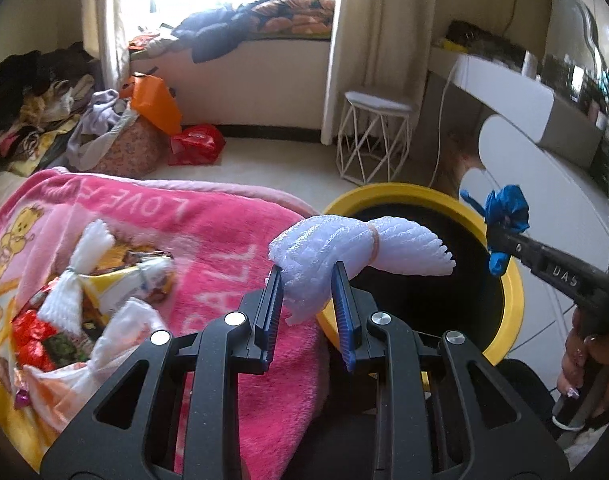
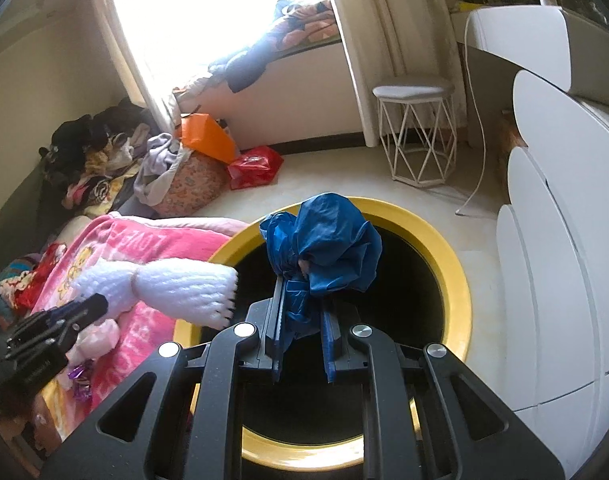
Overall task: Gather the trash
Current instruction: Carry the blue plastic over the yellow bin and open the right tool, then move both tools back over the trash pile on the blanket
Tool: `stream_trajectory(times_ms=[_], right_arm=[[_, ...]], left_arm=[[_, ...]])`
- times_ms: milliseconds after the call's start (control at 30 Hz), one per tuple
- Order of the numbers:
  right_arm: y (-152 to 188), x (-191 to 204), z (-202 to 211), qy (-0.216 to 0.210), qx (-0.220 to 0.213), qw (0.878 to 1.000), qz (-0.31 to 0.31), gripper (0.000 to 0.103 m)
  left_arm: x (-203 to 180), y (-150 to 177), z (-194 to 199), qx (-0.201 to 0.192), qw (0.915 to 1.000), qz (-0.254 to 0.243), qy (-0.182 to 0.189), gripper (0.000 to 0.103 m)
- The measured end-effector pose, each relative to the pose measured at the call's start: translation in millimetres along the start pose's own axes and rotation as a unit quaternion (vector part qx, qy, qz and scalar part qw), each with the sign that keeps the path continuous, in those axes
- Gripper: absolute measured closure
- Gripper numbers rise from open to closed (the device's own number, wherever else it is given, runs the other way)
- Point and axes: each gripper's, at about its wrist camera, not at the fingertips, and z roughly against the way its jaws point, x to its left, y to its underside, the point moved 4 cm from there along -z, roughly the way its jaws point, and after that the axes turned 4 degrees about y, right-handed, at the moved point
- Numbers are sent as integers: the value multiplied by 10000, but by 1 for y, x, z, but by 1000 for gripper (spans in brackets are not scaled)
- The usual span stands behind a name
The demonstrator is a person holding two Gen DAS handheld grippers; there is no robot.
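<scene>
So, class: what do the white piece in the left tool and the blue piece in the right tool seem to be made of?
White piece: likely soft foam netting, matte; ribbed mesh texture, pinched by a band. Blue piece: probably thin plastic film, slightly glossy; crumpled folds.

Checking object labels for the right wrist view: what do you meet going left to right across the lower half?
left gripper → white foam net held in it, over the pink blanket → crumpled blue plastic bag in the right gripper, above the yellow-rimmed bin → white cabinet.
</scene>
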Motion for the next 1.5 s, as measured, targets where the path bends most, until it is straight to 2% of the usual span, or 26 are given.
stream_trajectory(times_ms=[267,300,367,400,433,467,533,800,1200,1500], right_arm=[[4,-15,-8,4,182,9998,-108,83],[4,-17,-8,25,178,9998,-123,76],[3,-19,-8,17,173,9998,-139,64],[3,-20,-8,10,148,9998,-145,55],[3,-20,-6,44,116,9998,-154,50],[2,-21,-6,73,79,9998,-161,43],[1,-21,-4,142,24,9998,-161,38],[3,2,0,23,-73,10000,6,32],[9,78,11,-579,-113,9964,604,25],[18,128,13,-862,-52,9918,947,24]], left_arm=[[-22,0,-28,249,9992,-226,217,82],[-23,0,-31,222,9991,-219,272,77],[-23,-1,-31,131,9991,-190,366,51],[-20,-1,-30,51,9990,-97,444,31],[-19,-1,-29,20,9988,-33,483,23],[-17,-2,-29,-1,9987,28,509,22],[-10,0,-26,-20,9990,149,425,14],[23,4,5,-386,9965,676,307,11],[78,3,56,-937,9894,1090,-193,11],[119,12,78,-1085,9829,1406,-491,11]])
